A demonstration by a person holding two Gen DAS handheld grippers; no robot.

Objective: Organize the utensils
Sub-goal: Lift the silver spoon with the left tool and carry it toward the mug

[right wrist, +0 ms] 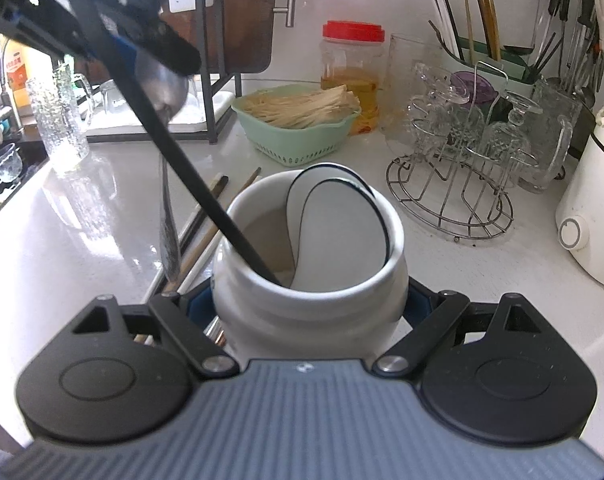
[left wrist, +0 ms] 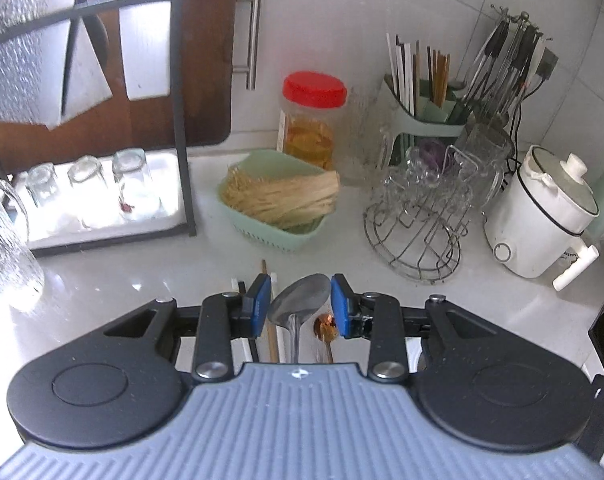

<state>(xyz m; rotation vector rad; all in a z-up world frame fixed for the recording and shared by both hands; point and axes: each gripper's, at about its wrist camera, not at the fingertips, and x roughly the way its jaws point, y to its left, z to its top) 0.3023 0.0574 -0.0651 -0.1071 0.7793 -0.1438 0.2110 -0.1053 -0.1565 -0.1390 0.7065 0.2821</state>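
My left gripper (left wrist: 300,304) is shut on the bowl of a large steel spoon (left wrist: 299,300), its blue pads against the bowl's two edges. In the right wrist view the left gripper (right wrist: 141,44) hangs at the upper left and the steel spoon's handle (right wrist: 169,224) dangles above the counter. My right gripper (right wrist: 308,304) is shut on a white ceramic jar (right wrist: 261,308). In the jar stand a white soup spoon (right wrist: 334,216) and a leaning black stick (right wrist: 205,196). Loose chopsticks (right wrist: 209,236) and a small copper spoon (left wrist: 326,326) lie on the counter beside the jar.
At the back stand a green basket of dry noodles (left wrist: 277,196), a red-lidded jar (left wrist: 312,120), a wire rack of glasses (left wrist: 418,216), a green utensil caddy (left wrist: 426,116) and a white electric pot (left wrist: 542,216). A dish rack (left wrist: 181,128) and ribbed glass (right wrist: 63,120) are left.
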